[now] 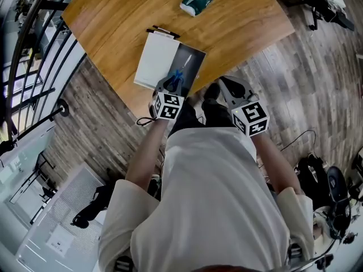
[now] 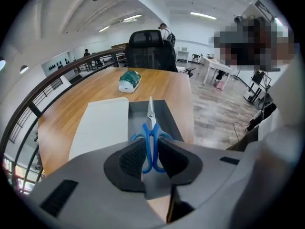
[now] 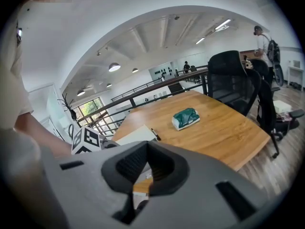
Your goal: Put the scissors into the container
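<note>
Two loops of scissors (image 2: 150,128) — left tool (image 2: 151,152)

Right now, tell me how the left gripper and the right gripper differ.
The left gripper clamps the blue scissors by the handles; the right gripper holds nothing, jaws together. The left gripper is over the dark container; the right gripper sits off the edge of the table. Both carry a marker cube.

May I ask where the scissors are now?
In the left gripper view the scissors are clamped by their blue handles in the left gripper, blades out over the dark container on the table.
</note>
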### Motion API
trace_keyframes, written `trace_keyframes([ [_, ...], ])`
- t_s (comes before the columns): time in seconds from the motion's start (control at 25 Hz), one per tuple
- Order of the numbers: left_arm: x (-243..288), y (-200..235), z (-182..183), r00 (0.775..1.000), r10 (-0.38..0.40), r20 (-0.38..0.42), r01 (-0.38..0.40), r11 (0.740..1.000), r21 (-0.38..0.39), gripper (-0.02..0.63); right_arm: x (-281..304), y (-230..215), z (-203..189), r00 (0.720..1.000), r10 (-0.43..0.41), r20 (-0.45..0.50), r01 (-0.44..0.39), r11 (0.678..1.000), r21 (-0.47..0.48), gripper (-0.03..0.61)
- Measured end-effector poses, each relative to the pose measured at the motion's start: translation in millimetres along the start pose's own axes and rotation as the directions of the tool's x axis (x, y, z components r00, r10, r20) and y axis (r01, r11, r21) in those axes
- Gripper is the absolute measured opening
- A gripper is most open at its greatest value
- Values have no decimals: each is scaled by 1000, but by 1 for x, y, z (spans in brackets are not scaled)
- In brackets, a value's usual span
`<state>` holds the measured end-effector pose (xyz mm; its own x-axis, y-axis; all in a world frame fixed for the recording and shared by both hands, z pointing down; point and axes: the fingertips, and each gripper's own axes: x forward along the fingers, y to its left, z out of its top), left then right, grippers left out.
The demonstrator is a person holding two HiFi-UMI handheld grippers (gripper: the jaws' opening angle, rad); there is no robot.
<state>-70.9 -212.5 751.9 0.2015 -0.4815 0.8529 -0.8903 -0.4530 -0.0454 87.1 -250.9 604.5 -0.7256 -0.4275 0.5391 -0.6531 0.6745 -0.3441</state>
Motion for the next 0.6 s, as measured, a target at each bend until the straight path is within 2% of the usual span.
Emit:
trace_keyframes([
  [0.28,32,-12,-7,991,-3,-133,4,1000,2,78,8,-20,-11,1000,21,-18,-20,999,36,2],
  [0.6,55,-13,-22,962,-18,-271,16,1000,-11,78,11,-35,-17,999,28,-20,-26,997,70,3],
])
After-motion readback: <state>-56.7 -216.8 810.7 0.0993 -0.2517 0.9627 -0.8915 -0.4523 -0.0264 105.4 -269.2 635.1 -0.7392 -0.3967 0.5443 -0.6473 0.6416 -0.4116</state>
